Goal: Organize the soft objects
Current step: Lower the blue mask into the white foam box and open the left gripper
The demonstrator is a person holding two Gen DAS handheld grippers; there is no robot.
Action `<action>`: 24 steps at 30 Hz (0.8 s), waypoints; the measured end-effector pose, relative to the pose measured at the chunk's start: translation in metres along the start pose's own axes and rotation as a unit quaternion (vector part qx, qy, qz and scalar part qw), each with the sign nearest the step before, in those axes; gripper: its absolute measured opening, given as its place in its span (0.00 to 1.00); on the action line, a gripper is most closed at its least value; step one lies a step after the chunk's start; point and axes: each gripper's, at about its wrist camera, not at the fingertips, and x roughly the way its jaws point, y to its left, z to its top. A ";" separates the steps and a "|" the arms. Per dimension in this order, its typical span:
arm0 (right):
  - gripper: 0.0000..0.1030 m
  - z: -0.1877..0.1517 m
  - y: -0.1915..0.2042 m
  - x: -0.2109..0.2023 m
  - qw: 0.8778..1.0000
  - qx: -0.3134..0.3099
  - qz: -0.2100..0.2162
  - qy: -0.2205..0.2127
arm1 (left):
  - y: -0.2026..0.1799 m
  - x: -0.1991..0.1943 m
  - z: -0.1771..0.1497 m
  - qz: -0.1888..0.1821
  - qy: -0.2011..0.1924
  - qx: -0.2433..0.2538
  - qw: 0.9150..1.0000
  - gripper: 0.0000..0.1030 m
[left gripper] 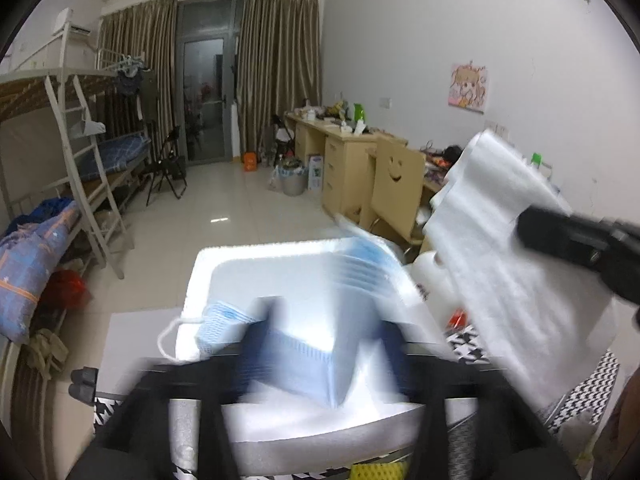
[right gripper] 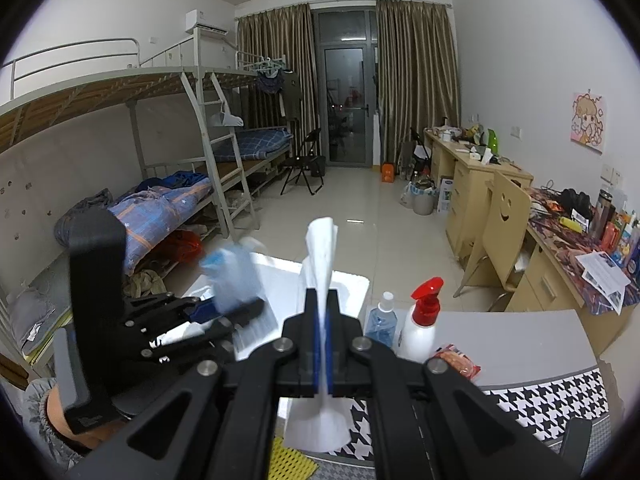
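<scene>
Right wrist view showed the right gripper [right gripper: 323, 312] with its jaws pressed together on a white tissue sheet [right gripper: 318, 252], which rose upright above them and drooped below toward 6 o'clock. At 9 o'clock, the left gripper [right gripper: 236, 312] had its jaws closed on a blue face mask [right gripper: 232, 276], blurred by motion, above the white foam box [right gripper: 352, 280]. In the left wrist view the mask [left gripper: 304, 344] sat between the jaws over the box [left gripper: 200, 272]; a second blue mask [left gripper: 224, 320] with a white ear loop lay inside the box against its wall at 9 o'clock. Little else could be made out in the box.

The risk, as I judged it, was the limp tissue: held by a narrow pinch, it could tear or slip out, or brush the red-capped spray bottle [right gripper: 422, 320] and clear bottle [right gripper: 382, 320] standing on the surface at 3 o'clock of the jaws. The mask could also snag its loop on the box rim and land outside.
</scene>
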 end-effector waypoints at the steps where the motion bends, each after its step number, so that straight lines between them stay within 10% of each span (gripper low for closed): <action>1: 0.04 0.000 0.000 0.001 1.000 0.001 0.000 0.000 | 0.001 -0.001 -0.002 0.009 -0.007 -0.001 1.000 0.85; 24: 0.04 0.011 0.028 0.024 0.999 -0.011 0.028 0.012 | 0.050 -0.056 -0.018 0.101 -0.050 -0.042 0.993 0.99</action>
